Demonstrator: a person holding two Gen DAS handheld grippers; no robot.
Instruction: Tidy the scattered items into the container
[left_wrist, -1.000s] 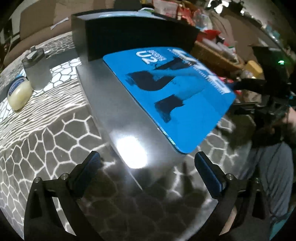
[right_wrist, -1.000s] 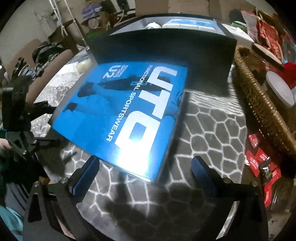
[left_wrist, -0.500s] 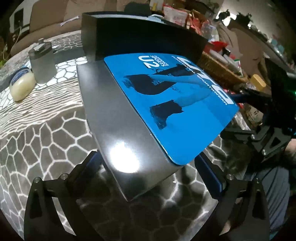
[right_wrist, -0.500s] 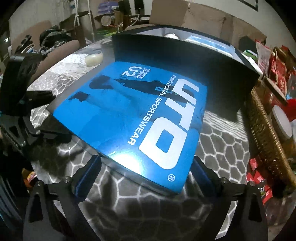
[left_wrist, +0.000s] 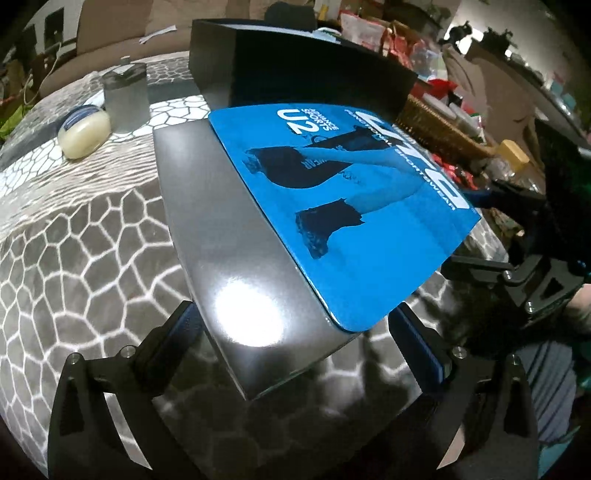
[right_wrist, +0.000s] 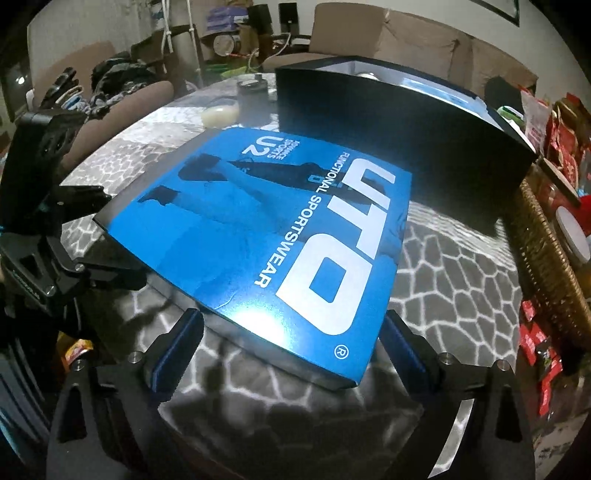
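A flat box lid (left_wrist: 351, 221) with a blue UTO sportswear label (right_wrist: 295, 240) lies tilted on the honeycomb-patterned table. Behind it stands the open dark box (right_wrist: 388, 122); white items show inside over its rim. My left gripper (left_wrist: 295, 339) is open, its fingers straddling the lid's grey near corner. My right gripper (right_wrist: 291, 347) is open too, straddling the lid's labelled end. Each gripper shows at the lid's edge in the other's view. A cream jar (left_wrist: 85, 129) lies on its side beside a frosted grey-lidded jar (left_wrist: 125, 98), left of the box.
A wicker basket (right_wrist: 546, 251) holding jars stands right of the lid. Red packets (right_wrist: 543, 350) lie near it at the table's edge. Chairs, a sofa and clutter ring the table (left_wrist: 92, 240). A person's trouser leg (left_wrist: 546, 387) shows at the right.
Both cameras have drawn back and risen slightly, so more of the lid and the box behind shows. Finger spacing on both grippers is unchanged.
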